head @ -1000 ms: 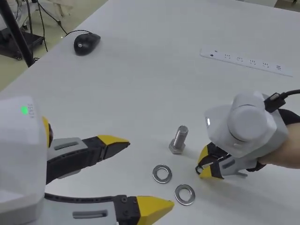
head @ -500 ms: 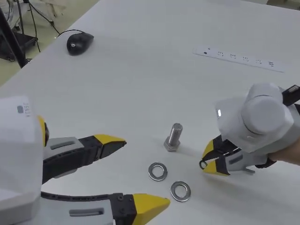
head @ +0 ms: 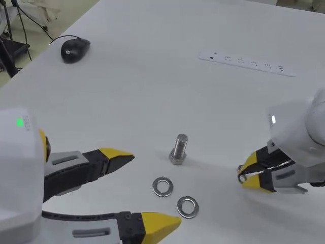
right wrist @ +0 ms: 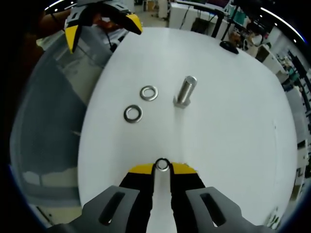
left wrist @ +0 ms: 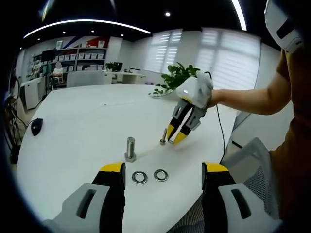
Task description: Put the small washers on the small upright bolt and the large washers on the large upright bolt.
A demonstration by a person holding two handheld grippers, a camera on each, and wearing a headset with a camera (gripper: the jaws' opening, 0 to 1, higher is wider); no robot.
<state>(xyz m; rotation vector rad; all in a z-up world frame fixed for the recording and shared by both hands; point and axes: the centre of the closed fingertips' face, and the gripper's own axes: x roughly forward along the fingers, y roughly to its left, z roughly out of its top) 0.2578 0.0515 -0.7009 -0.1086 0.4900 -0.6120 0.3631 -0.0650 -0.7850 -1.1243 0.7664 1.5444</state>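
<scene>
The large bolt [head: 179, 147] [left wrist: 130, 148] [right wrist: 185, 91] stands upright on the white table. In front of it two large washers [head: 162, 186] [head: 187, 207] lie flat side by side, also seen from each gripper [left wrist: 140, 177] [right wrist: 132, 113]. My left gripper [head: 144, 189] [left wrist: 163, 167] is open, low over the table, with the washers just ahead of its jaws. To the right of the large bolt, my right gripper [head: 249, 174] [left wrist: 175, 139] [right wrist: 162, 172] is shut on a small metal piece at its tips, which looks like the small bolt [left wrist: 164, 137] [right wrist: 162, 165].
A black mouse [head: 73, 49] lies at the far left of the table and a white power strip [head: 246, 63] at the far right. The table edge runs close behind the washers [right wrist: 97, 126]. A grey chair [left wrist: 252, 155] stands beyond it.
My right gripper has carried its small piece to the right, away from the large bolt. The left gripper, large bolt and washers keep their places; the camera has shifted.
</scene>
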